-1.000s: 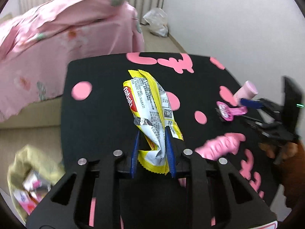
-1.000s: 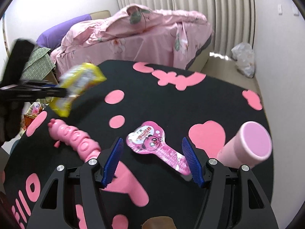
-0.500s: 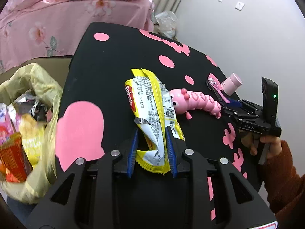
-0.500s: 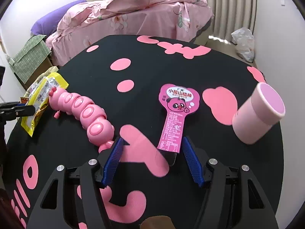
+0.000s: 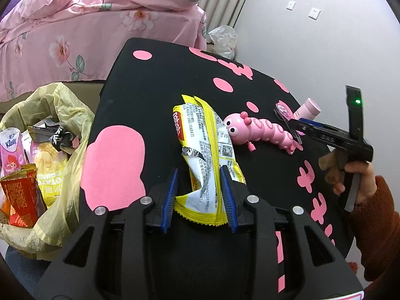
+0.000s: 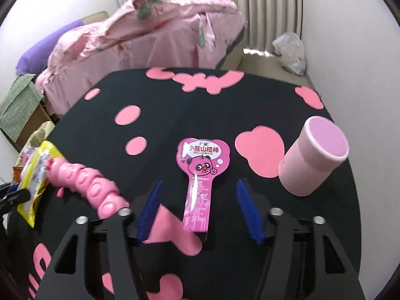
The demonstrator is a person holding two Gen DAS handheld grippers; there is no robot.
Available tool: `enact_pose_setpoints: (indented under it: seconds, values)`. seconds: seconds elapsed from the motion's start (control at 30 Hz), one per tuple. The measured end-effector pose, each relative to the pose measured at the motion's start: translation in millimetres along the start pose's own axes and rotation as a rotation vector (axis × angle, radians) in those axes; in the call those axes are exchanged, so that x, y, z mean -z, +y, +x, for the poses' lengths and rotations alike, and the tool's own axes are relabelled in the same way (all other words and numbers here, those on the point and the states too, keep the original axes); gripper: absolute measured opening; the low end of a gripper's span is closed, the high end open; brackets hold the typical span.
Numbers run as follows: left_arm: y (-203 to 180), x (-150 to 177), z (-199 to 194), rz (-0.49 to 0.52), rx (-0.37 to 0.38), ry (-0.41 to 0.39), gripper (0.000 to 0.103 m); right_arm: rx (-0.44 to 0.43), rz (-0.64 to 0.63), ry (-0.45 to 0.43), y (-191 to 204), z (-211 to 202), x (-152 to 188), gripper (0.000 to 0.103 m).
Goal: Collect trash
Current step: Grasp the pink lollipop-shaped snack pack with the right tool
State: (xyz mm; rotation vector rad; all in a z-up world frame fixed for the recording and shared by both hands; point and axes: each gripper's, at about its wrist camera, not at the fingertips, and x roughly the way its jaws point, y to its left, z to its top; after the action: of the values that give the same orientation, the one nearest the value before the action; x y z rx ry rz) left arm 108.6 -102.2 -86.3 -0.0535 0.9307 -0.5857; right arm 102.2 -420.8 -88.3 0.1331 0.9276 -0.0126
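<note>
A black desk (image 6: 205,115) with pink cut-out shapes is the landmark here. Beyond its left edge an open yellowish trash bag (image 5: 62,105) sits, already full of wrappers. The left hand-held gripper (image 5: 198,195) has a crumpled yellow snack wrapper (image 5: 202,155) between its blue pads, over the desk's left side and not yet above the bag; its jaws are opening and the pads look barely in contact, likely too early for a clean drop. Over the desk's near middle, the right hand-held gripper (image 6: 198,211) straddles the stem of a pink lollipop wrapper (image 6: 200,175) lying flat — jaws closing, pads not yet touching it. A pink caterpillar toy (image 6: 87,182) lies left of that wrapper, a pink cup (image 6: 312,157) to its right — neither looks like trash.
</note>
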Motion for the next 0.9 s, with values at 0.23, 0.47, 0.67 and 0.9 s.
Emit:
enact_pose_setpoints:
  seconds: [0.23,0.47,0.67,0.9]
  values:
    - [0,1,0,-0.007,0.027,0.007,0.038,0.019,-0.022,-0.004,12,-7,11,0.018]
    - [-3,0,-9,-0.062,0.012,-0.012,0.052,0.005,-0.037,-0.109,30,-50,25,0.018]
    - [-22,-1,6,-0.027,-0.134,0.014,0.052,-0.038,-0.003,-0.154,40,-68,35,0.018]
    - [-20,1,2,-0.004,-0.145,0.007,0.023,-0.048,-0.050,-0.187,64,-85,40,0.018]
